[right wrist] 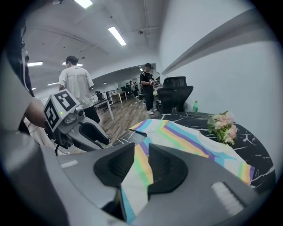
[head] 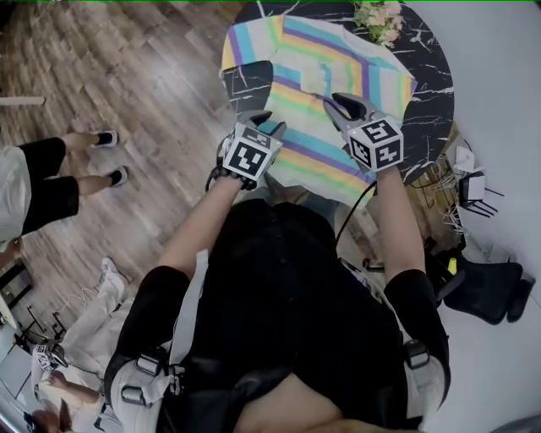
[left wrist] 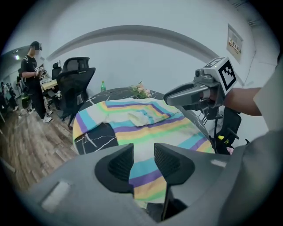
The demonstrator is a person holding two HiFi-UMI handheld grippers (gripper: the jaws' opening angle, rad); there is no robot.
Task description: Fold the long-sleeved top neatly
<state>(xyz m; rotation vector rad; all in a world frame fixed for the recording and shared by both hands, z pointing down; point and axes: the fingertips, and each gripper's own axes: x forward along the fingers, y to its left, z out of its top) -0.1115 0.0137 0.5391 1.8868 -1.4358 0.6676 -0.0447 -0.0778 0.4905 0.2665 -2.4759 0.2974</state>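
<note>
We see the striped top (head: pixel 338 68) spread across the round dark surface (head: pixel 431 93), reaching toward the flowers (head: pixel 380 19) at the far rim. One sleeve drapes along the left rim, with a bare patch of marble between it and the body. The near end of the top hangs over the edge closest to us. Both tongs sit side by side above this near part, pointing away from us and downward. The left tongs (left wrist: pixel 143 152) are over the left side of the body and the right tongs (right wrist: pixel 141 152) over the right side. In the left gripper view the striped cloth fills the narrow gap between the pads and runs on below them, so we read these tongs as clamped on the top near its hem. The right gripper view shows the same: the cloth rises from the surface, narrows into the gap and hangs beneath it, pinched there. The rest of the top lies ahead of both tongs, flat on the surface.
</note>
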